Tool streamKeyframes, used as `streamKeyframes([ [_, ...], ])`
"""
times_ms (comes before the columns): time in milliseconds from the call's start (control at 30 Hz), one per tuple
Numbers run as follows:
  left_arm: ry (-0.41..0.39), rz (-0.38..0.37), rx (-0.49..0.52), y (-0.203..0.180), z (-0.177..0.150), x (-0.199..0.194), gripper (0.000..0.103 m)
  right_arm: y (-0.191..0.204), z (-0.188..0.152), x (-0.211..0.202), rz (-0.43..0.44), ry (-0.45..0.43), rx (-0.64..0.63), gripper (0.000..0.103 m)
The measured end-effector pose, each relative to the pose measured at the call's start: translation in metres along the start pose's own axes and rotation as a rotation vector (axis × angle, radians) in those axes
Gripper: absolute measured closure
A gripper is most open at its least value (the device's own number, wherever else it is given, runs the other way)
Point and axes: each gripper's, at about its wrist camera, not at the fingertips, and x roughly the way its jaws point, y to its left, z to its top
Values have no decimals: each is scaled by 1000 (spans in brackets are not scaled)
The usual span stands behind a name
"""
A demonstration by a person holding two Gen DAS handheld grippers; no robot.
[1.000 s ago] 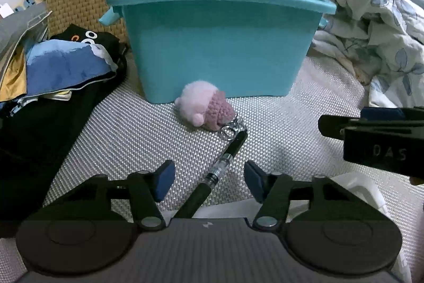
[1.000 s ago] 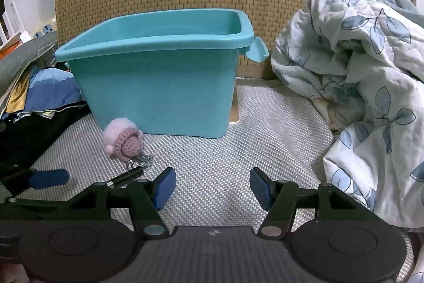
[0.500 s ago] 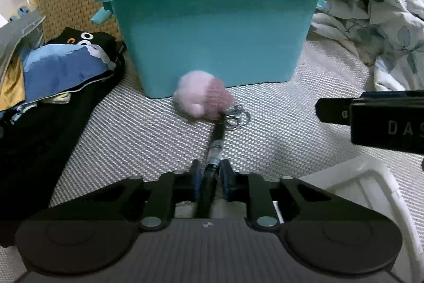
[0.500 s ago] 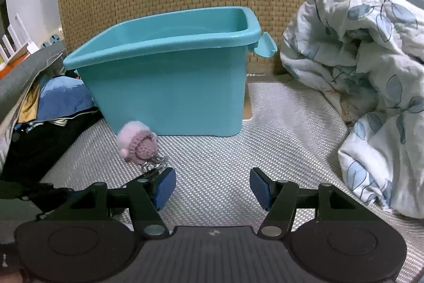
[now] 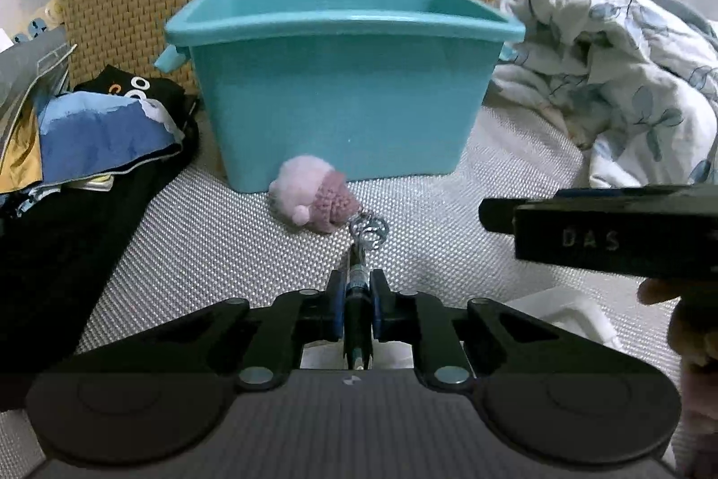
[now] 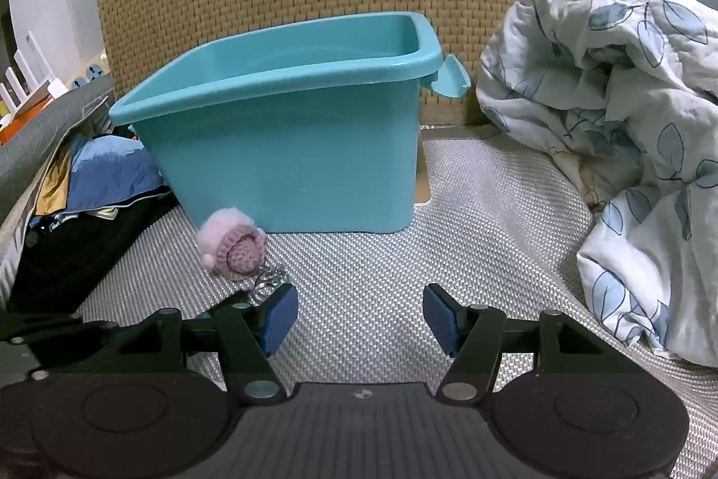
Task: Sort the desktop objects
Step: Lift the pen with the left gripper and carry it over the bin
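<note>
Left gripper [image 5: 357,301]: blue pads clamped on a black pen [image 5: 357,290], its tip pointing forward toward a metal key ring [image 5: 369,230]. Right gripper [image 6: 357,317]: fingers spread wide, holding nothing, above the woven mat [image 6: 471,218]. Pink crocheted keychain [image 5: 314,199]: on the mat, touching the front wall of the teal bin [image 5: 341,93]. Leaf-print blanket [image 6: 628,111]: heaped right of the bin.

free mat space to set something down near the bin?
Bare mat between the teal bin and the quilt, ahead of the open right gripper. Crowded left: keychain, clothes pile, left gripper holding the pen.
</note>
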Motion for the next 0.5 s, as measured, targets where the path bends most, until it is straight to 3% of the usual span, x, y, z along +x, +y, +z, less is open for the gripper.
streamKeyframes([
  [500, -130, -22, -36, 2, 17, -35, 90, -5, 2, -2, 0, -8, 19, 38],
])
